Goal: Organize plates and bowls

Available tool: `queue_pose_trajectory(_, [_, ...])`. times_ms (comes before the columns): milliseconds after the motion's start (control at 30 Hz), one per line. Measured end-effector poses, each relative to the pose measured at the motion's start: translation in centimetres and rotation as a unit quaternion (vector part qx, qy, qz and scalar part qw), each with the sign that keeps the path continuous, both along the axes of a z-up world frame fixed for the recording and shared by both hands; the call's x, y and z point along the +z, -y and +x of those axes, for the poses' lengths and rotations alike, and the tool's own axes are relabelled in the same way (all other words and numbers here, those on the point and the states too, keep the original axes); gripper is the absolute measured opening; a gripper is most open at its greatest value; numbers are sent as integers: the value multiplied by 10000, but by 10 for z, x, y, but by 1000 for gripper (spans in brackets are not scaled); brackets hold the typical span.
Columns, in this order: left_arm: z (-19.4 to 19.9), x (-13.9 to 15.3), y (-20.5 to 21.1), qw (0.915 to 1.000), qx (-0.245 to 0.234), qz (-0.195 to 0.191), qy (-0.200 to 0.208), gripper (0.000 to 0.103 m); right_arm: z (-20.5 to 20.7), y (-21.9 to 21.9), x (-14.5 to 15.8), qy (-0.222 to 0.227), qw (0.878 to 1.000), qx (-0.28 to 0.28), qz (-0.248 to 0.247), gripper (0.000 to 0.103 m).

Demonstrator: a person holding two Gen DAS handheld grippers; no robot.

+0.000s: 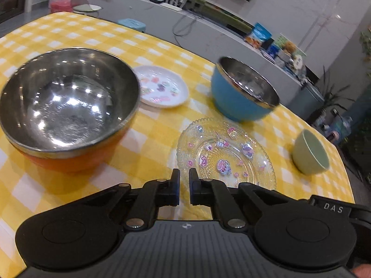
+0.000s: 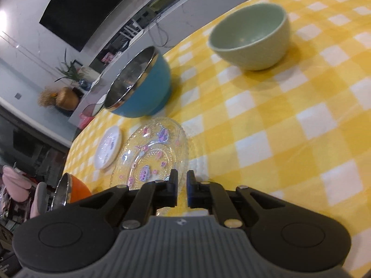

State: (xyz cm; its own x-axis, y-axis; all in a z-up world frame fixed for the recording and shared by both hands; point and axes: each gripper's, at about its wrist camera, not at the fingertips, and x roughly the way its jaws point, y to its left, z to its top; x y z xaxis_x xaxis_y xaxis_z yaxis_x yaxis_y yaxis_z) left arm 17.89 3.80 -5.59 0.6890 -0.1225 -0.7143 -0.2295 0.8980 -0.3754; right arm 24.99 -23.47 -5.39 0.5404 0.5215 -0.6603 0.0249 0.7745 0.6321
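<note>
Left tongs [image 1: 184, 186]: jaws drawn nearly together, a thin slit between them, nothing held. Right tongs [image 2: 182, 188]: same condition — a narrow slit, nothing gripped. Both hang just above the yellow checked cloth [image 2: 289, 120].

Landmark taken: the clear glass plate [image 1: 226, 155] with cartoon stickers. All positions below are given from it.

- In the left wrist view the left tongs sit at the near rim of the glass plate, tips level with that edge, the plate lying ahead and slightly to the right.
- In the right wrist view the glass plate [image 2: 150, 155] lies ahead and to the left, its near rim just beside the tips. Whether either tool touches the rim cannot be told.
- Orange steel-lined bowl [image 1: 67, 111]: left of the plate and close to the left tongs; upright.
- White plate [image 1: 162, 86]: beyond the glass plate, to its far left, apart from it.
- Blue steel-lined bowl [image 1: 243, 90]: just beyond the plate's far rim; appears tipped, though motion blur makes that uncertain.
- Small green bowl [image 1: 310, 153]: right of the plate, standing clear of it, nearer the right tongs [image 2: 252, 37].

Judgement: nothing is stacked yet; the task looks barely begun. Both tools are equally near the glass plate — a round thing with no long axis, so only the rim offers a hold. Either tool would need to open before taking it. The thin glass edge could slip from a shallow bite.
</note>
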Motion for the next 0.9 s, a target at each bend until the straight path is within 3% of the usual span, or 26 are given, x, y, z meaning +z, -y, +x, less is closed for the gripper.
queue_pose_trajectory(100, [1,1,5,9996,87,250,87,13,0,0,1,105,9999,29,-123,11])
queue_pose_trajectory(133, [1,1,5,9991,158,370,150,21,1,-1,2,188,9996,21,-214,13])
queue_pose_trajectory(200, [2,0,4,9980,259,501,268,30,4,-3,3,381,9986,38,-357,33])
queue_pose_trajectory(267, [4,-3,1,9987,281,352,249,32,7,-3,2,535,9980,47,-344,37])
queue_pose_trajectory(333, [6,-7,-2,9992,266,218,208,36,11,-3,0,621,9975,58,-319,37])
queue_pose_trajectory(467, [8,-8,5,9981,182,524,271,37,13,-2,-4,772,9967,36,-240,37])
queue_pose_trajectory(567, [9,-9,8,9980,104,547,301,37,13,-6,-4,869,9958,112,-262,36])
queue_pose_trajectory(633, [8,-9,9,9977,58,593,331,33,14,-9,-6,888,9956,193,-243,30])
queue_pose_trajectory(733, [8,-10,10,9979,-41,545,347,18,12,-12,-6,916,9951,209,-306,25])
queue_pose_trajectory(800, [8,-9,11,9978,-52,558,356,17,13,-11,-6,878,9954,169,-355,14])
queue_pose_trajectory(900, [8,-9,13,9976,-62,585,368,17,14,-5,-10,734,9970,58,-222,7])
